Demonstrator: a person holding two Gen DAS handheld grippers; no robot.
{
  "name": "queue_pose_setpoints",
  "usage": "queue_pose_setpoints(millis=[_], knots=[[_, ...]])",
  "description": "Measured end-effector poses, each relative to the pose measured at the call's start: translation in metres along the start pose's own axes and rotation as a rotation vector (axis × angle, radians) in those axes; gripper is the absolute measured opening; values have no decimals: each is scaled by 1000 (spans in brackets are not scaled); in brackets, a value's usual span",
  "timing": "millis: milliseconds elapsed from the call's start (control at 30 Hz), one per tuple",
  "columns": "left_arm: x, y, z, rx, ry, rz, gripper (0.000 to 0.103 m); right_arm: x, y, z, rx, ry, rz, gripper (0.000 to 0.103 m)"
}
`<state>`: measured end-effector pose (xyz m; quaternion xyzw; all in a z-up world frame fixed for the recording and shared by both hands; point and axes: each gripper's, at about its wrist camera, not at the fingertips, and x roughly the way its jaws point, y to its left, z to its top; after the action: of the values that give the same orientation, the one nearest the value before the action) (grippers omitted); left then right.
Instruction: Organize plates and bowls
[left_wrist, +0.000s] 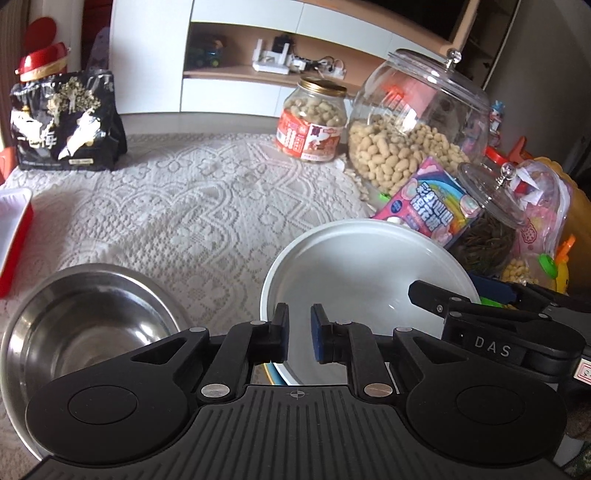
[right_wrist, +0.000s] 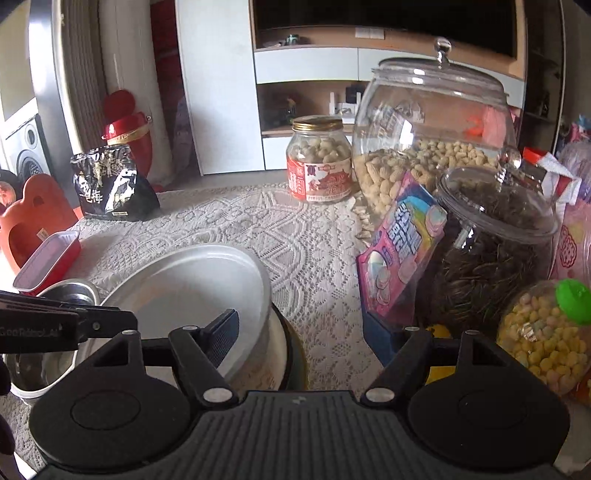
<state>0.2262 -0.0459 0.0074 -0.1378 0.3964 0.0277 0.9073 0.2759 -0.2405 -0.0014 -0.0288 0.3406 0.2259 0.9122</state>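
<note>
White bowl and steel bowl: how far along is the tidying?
Partly done. The white bowl is over a plate stack. In hand: the left gripper seems to pinch its rim; the right gripper is open, one finger inside. Left: the steel bowl stands apart, unstacked.

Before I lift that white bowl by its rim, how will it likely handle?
The white bowl looks glazed and glossy, so its rim may slip between the pads. It seems to be ceramic, so probably heavy for its size and liable to chip against the steel bowl beside it. In the right wrist view it sits tilted on other dishes and may rock.
</note>
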Motion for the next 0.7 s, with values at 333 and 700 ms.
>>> queue_pose_setpoints(millis=[333,700], knots=[[-33,-2,11,68,-69,6,18,-18,-9,29,145,-3,16,75],[-1,6,9,94,15,41,19,-36,13,32,5,-68,52,74]])
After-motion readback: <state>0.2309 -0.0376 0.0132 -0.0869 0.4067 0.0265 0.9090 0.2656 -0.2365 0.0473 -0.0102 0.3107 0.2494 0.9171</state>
